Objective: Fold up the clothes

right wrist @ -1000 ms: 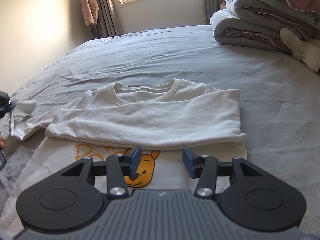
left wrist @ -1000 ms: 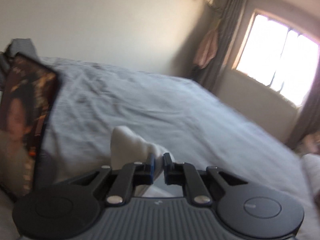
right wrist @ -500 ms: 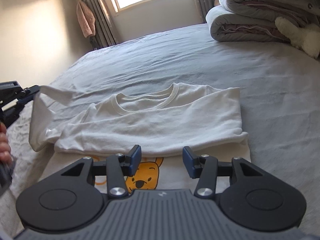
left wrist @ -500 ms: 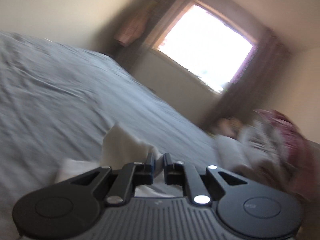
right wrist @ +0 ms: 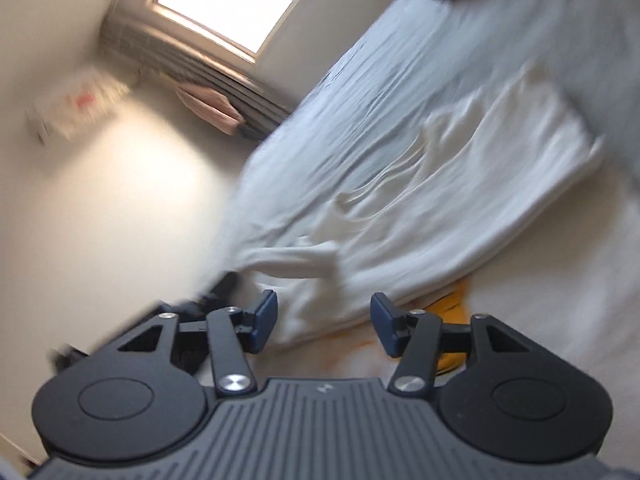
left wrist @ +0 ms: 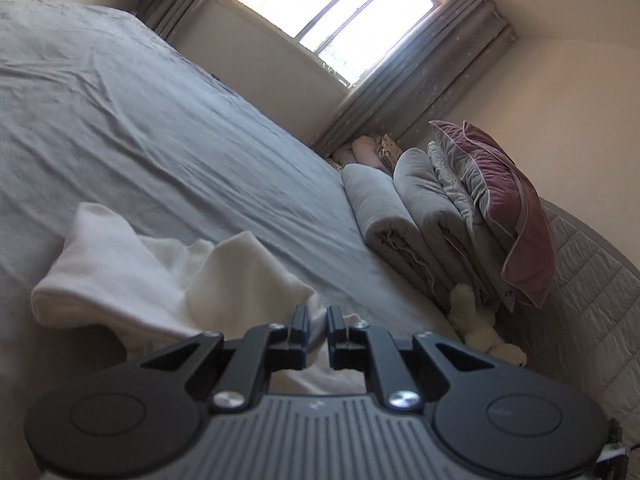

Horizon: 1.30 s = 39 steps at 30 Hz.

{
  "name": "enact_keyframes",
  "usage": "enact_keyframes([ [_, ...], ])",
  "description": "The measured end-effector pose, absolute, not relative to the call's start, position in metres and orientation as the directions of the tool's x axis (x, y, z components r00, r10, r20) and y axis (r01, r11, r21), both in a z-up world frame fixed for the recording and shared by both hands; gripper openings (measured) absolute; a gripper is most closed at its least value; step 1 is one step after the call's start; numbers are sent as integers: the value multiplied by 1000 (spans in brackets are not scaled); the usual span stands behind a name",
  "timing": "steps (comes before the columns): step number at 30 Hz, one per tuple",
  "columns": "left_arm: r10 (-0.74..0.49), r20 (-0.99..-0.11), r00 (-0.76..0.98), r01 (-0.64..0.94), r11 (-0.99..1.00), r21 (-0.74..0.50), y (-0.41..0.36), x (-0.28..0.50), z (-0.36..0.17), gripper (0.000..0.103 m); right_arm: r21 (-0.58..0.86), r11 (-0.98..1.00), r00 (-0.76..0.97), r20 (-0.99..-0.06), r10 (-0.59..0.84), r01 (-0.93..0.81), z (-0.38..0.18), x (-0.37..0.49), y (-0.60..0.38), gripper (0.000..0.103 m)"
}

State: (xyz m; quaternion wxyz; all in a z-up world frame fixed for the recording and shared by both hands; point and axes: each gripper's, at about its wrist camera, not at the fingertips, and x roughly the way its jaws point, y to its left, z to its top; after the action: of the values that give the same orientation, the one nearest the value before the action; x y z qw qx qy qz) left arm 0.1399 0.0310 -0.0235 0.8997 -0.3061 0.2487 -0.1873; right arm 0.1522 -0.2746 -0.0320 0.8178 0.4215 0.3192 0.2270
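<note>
A white T-shirt (right wrist: 460, 200) with a yellow bear print (right wrist: 452, 304) lies partly folded on the grey bed sheet (left wrist: 140, 120). My left gripper (left wrist: 317, 320) is shut on the shirt's white sleeve (left wrist: 120, 272), which bunches up in front of its fingers. In the right wrist view the sleeve (right wrist: 292, 260) stretches left toward a dark blurred shape that looks like the left gripper (right wrist: 222, 286). My right gripper (right wrist: 324, 326) hovers tilted over the shirt's lower part. Its jaws are opening, and the pads grip nothing.
Folded grey quilts (left wrist: 400, 216) with a pink pillow (left wrist: 500, 200) on top stand against the padded headboard (left wrist: 580, 280). A cream plush toy (left wrist: 480, 328) lies at their foot. A window (left wrist: 340, 12) with grey curtains is beyond the bed.
My left gripper has swung right with the sleeve, its view passing from the wall to the window and quilts. The right gripper has rolled sideways and its jaws stand wider.
</note>
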Motion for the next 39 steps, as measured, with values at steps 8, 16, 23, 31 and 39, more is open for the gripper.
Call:
enact_keyframes([
  [8,-555,-340,759,246,728,-640,29,127,-24,9,961,274,654,-187,733,-32,-52,176,-249,68],
  [16,-603,-320,731,286,697,-658,39,122,-26,9,977,202,713,-188,676,67,-62,203,-238,48],
  [23,-579,-312,754,290,719,-632,51,121,-16,30,890,454,798,-238,554,-50,-15,205,-240,11],
  [31,-442,-361,821,180,801,-571,75,130,-14,38,674,736,904,-270,331,-68,28,167,-269,11],
  [39,-360,-476,802,52,836,-546,87,146,-33,38,491,867,890,-427,160,80,-16,133,-288,11],
])
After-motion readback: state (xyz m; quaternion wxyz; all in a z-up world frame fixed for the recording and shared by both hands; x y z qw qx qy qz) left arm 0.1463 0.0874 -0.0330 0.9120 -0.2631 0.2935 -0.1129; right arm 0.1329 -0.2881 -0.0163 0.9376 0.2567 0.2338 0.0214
